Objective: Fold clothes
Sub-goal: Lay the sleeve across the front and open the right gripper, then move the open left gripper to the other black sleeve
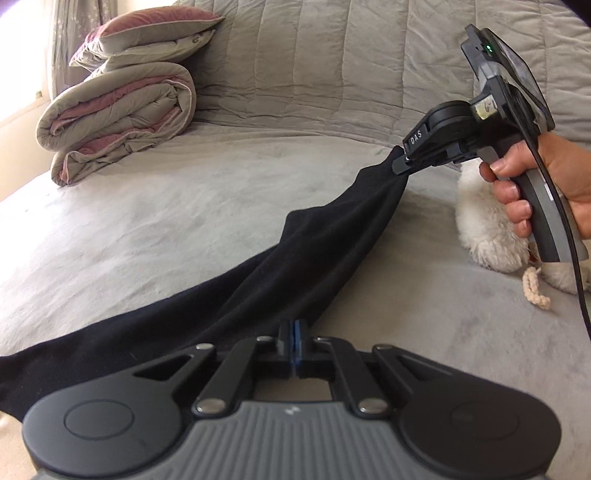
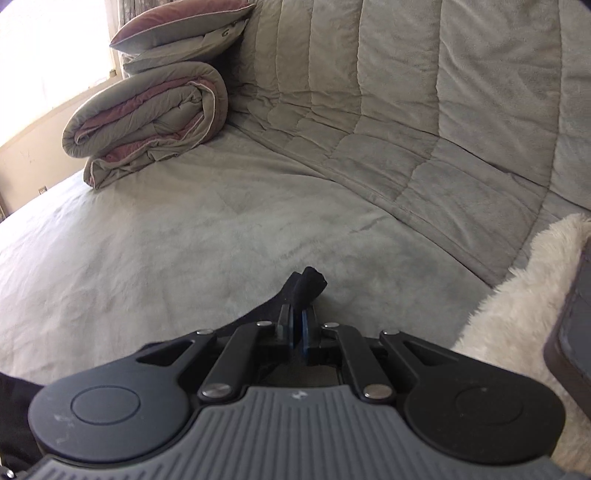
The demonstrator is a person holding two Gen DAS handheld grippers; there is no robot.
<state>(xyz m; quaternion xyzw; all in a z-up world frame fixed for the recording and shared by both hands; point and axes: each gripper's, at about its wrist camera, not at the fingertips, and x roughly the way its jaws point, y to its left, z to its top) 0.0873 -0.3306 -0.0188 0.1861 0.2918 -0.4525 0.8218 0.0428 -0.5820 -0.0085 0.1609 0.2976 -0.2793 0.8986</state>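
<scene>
Far left, by the bright window: a rolled quilt [image 1: 118, 122] with a cushion [image 1: 147, 35] stacked on it, parked against the sofa back, well apart from the work. The grey sofa cover [image 1: 166, 221] gives me a broad flat spread to work over. The black garment [image 1: 258, 269] runs from the near left edge, where it lies on the cover, up and rightward off the surface. My left tool [image 1: 294, 334] has its fingers pressed together on a near fold of it; the blue pads show edge-on with cloth between. Further right and higher, my right tool [image 1: 402, 164] pinches another corner, lifted clear of the cover, so the cloth hangs taut between the two grips. My guess is I am holding two points of one edge to stretch it straight, which would suit either opening the piece out or carrying one edge over for a fold; the scene fits both. My right hand [image 1: 532, 184] wraps the handle, cable trailing down. From the right wrist view, only a small black tuft [image 2: 308, 286] pokes past the closed fingers. Behind my right hand, a white fluffy thing [image 1: 484, 229] with a braided cord [image 1: 535, 288], partly blocked, identity unclear. What kind of garment this is I cannot tell: its near left end is cut off by the frame and my own tool body hides the middle.
</scene>
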